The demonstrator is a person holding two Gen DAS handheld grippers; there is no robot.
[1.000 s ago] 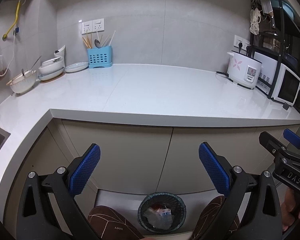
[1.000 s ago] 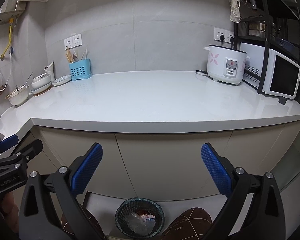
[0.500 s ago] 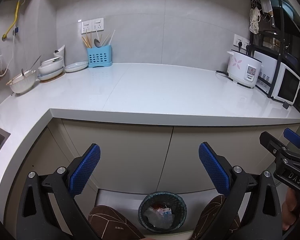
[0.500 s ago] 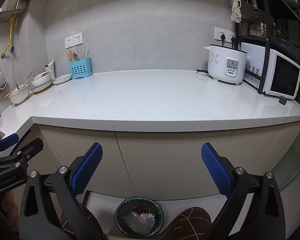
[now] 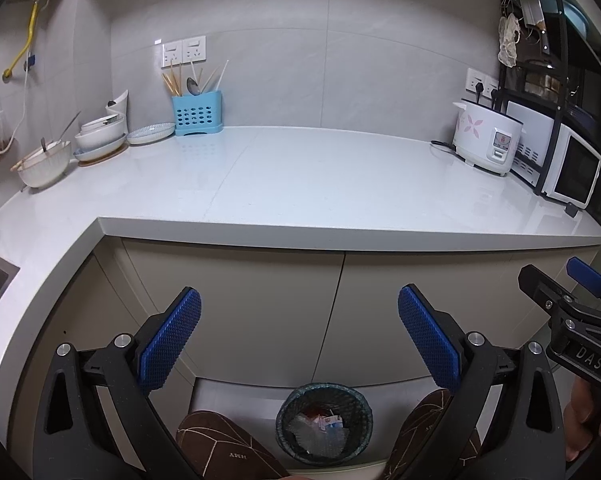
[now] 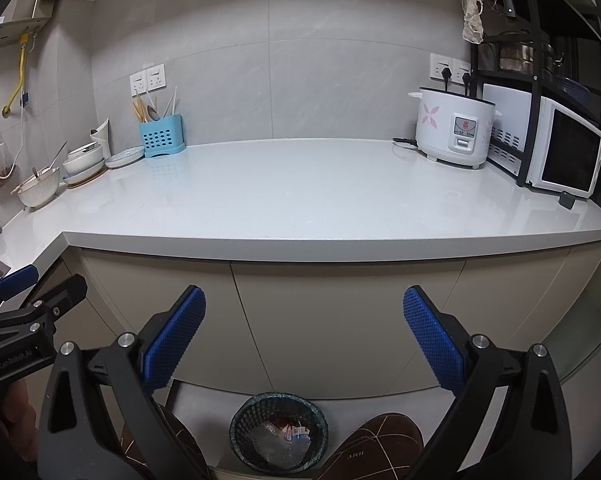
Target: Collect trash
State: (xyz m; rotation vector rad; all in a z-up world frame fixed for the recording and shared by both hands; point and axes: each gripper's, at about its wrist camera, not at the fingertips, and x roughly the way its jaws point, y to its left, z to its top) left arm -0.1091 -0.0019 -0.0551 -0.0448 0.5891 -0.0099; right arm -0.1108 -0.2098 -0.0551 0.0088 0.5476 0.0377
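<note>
1. The left gripper (image 5: 299, 336) has its jaws spread wide with nothing between them; the blue pads (image 5: 168, 344) are ribbed rubber on black angular arms.
2. The right gripper (image 6: 303, 338) is likewise fully parted and empty, its pads (image 6: 430, 344) carrying the same knobbly texture, which should help with thin, slippery scraps.
3. Both are held level in front of the cabinet doors (image 5: 260, 304), side by side, each showing at the edge of the other's view; this looks like a resting pose, with no target between the jaws.
4. Below and between them sits the waste basket (image 5: 324, 424), a round, dark mesh bin on the floor by the cabinet base. Inside lies the trash (image 5: 320, 426): crumpled clear film and small printed wrappers.
5. Brown quilted slippers (image 6: 380, 444) flank the basket, so the person stands right over it.
6. The countertop (image 5: 320, 176) is smooth, pale and glossy, and no litter shows on it, so the collecting appears largely finished.
7. At its edges stand a perforated blue utensil holder (image 5: 197, 114), stacked ceramic bowls (image 5: 100, 136) and a white rice cooker (image 6: 454, 132).
</note>
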